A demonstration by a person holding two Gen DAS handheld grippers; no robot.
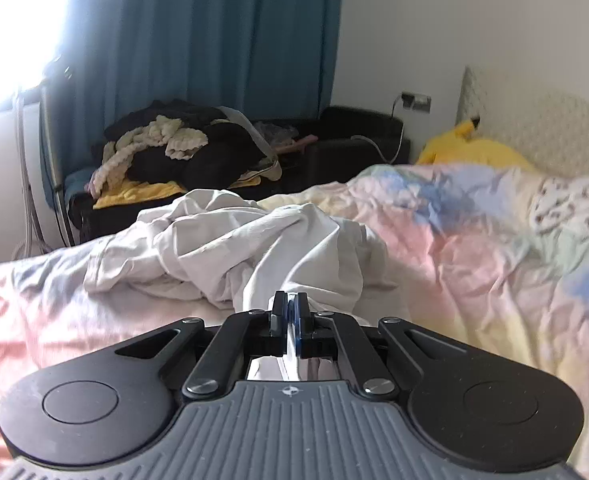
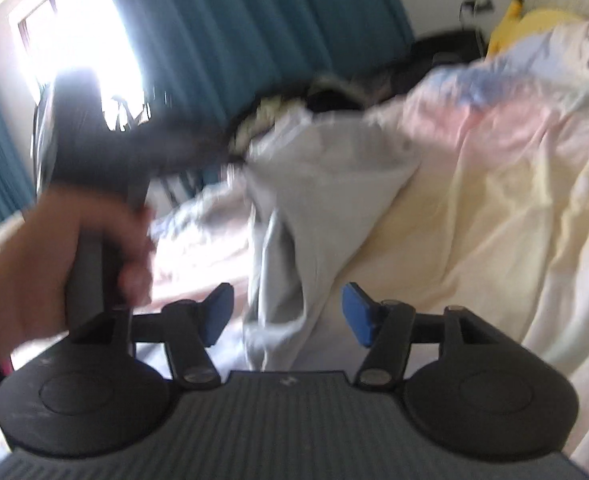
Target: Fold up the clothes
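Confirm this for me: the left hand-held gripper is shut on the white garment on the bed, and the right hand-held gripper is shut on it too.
Not quite. The left hand-held gripper is shut on the white garment, but the right wrist view shows the right hand-held gripper open, its jaws spread either side of the cloth.

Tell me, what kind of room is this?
Most likely a bedroom: a bed with a rumpled pastel duvet and padded headboard, a yellow plush toy by it, and blue curtains at the window.

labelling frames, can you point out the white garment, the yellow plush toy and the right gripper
white garment [image 1: 214,248]: left wrist view, crumpled middle folds.
yellow plush toy [image 1: 474,148]: left wrist view, its body.
right gripper [image 2: 286,316]: right wrist view, gap between open blue pads.
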